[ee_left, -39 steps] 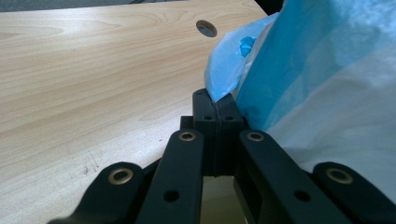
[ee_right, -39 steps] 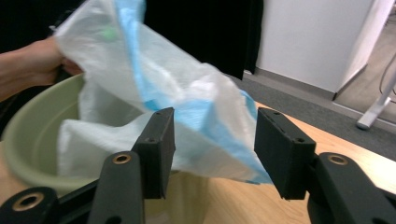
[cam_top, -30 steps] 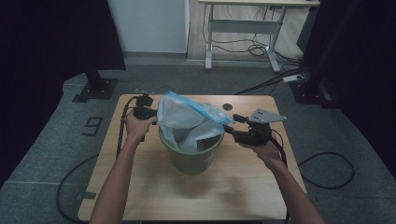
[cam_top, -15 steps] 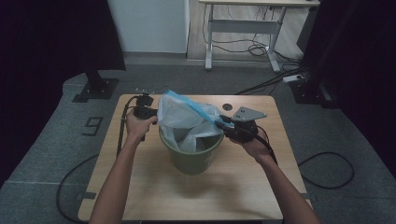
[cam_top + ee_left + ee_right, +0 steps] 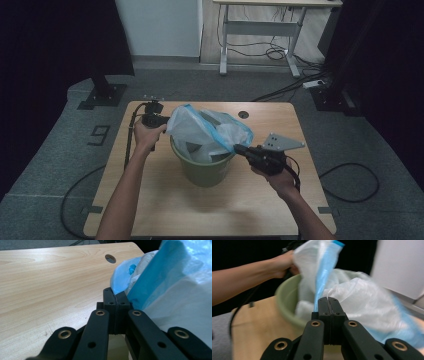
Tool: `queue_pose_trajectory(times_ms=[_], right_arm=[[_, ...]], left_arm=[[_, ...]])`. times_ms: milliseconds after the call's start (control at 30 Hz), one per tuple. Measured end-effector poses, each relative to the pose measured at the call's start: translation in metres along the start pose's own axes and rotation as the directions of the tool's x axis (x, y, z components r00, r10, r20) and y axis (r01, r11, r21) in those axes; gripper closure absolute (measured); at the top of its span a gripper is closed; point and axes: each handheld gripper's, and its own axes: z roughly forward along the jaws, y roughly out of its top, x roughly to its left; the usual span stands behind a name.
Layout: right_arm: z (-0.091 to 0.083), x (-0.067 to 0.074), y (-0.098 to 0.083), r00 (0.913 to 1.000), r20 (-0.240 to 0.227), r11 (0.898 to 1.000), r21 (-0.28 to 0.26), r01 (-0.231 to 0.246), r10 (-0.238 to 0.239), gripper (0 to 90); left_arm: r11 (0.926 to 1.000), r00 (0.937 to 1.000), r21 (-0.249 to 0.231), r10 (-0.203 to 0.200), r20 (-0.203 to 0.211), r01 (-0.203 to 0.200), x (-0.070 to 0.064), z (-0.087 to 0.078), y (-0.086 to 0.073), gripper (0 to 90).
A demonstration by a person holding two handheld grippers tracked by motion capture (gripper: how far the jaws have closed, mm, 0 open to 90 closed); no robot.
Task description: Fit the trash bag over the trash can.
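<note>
While the bag (image 5: 210, 131) sits in the green bin (image 5: 205, 172), the left gripper (image 5: 167, 120) and right gripper (image 5: 236, 148), whose jaws have just been closing, each pinch its rim on opposite sides.

A light wooden table (image 5: 150, 200) with a round cable hole (image 5: 243, 114) carried a round green plastic bin (image 5: 205, 172), standing near its middle.

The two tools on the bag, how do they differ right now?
The left tool pinches the bag at its far left edge, beside the bin; the right tool pinches the blue rim on the near right. The right tool's jaws have just been closing on the bag. Both are shut on the plastic.
</note>
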Motion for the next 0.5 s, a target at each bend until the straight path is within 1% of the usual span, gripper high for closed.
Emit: queue_pose_trajectory(times_ms=[133,167,200,300,400,467,500], right_arm=[[0.000,0.019,-0.019,0.9983,-0.058,1.000,-0.005,-0.009,0.009,88.7],[0.002,0.025,-0.026,0.9972,-0.074,1.000,0.005,-0.008,0.009,88.7],[0.004,0.028,-0.030,0.9968,-0.080,1.000,0.010,-0.007,0.007,88.7],[0.009,0.036,-0.047,0.9929,-0.118,1.000,0.019,-0.014,0.016,88.8],[0.015,0.044,-0.060,0.9896,-0.144,0.999,0.045,-0.005,0.011,88.8],[0.020,0.049,-0.067,0.9894,-0.145,0.998,0.067,0.021,-0.011,88.7],[0.023,0.051,-0.071,0.9890,-0.148,0.997,0.079,0.024,-0.012,88.8]], left_arm=[[1.0000,1.0000,-0.006,-0.005,-0.003,0.005,0.000,0.000,-0.001,89.5],[1.0000,1.0000,-0.005,-0.004,-0.005,0.003,0.000,0.000,-0.001,89.5],[1.0000,1.0000,-0.007,-0.003,-0.005,0.003,0.000,0.000,-0.001,89.5],[0.9999,1.0000,-0.012,-0.005,-0.003,0.005,0.000,-0.001,-0.001,89.5],[0.9999,1.0000,-0.014,-0.004,-0.003,0.004,0.000,-0.001,-0.001,89.6],[0.9999,1.0000,-0.014,-0.003,-0.002,0.003,0.000,-0.001,-0.001,89.5],[0.9999,1.0000,-0.014,-0.003,-0.001,0.003,0.000,-0.001,-0.001,89.5]])
